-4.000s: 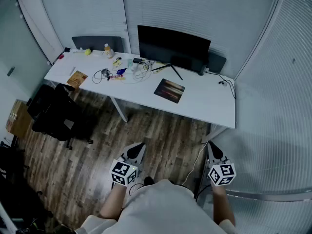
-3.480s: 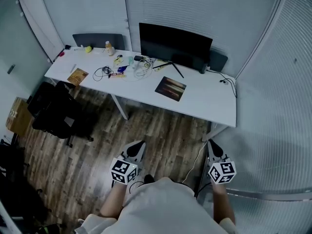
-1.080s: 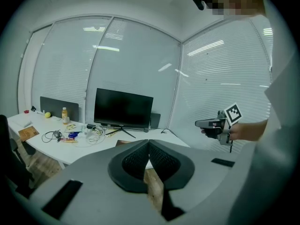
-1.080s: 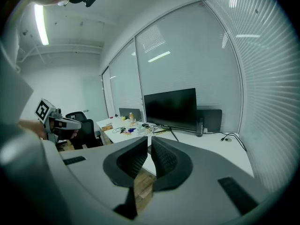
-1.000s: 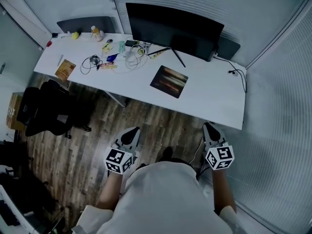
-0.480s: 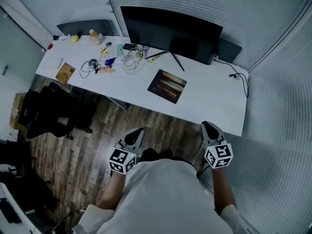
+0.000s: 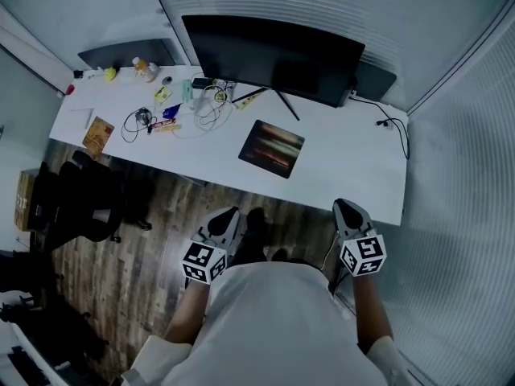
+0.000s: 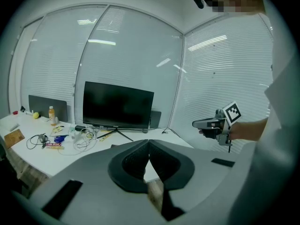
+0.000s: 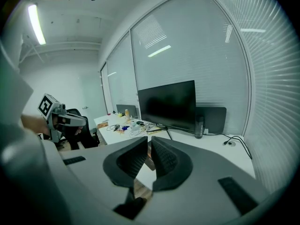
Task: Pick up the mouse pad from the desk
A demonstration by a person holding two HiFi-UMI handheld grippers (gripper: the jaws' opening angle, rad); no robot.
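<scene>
Left gripper (image 8: pixel 149 143): jaws closed tip to tip, nothing in them. Right gripper (image 9: pixel 150 140): jaws all but together, only a sliver of gap, also empty. I carried both low in front of the body, pointed slightly down toward the desk (image 7: pixel 354 167), which I read as a resting carry for the approach, since there was nothing yet to grasp.

Both grippers sat over the floor (image 7: pixel 161 215), short of the desk's front edge. The right one was near the front right corner, the left nearer the middle of that edge.

Mouse pad (image 7: pixel 272 148): lay flat on the desk, right of centre, between the front edge and the monitor (image 7: pixel 273 51) stand, with bare desktop all round it. Nothing touched it.

Clutter (image 7: pixel 173 111) of cables and small items was confined to the left half, well apart from the pad. A chair (image 7: pixel 80 207) stood off the left front.

Judgement: reach not yet begun. The pad is thin and flat, so a jaw would likely need to open and get under an edge.
</scene>
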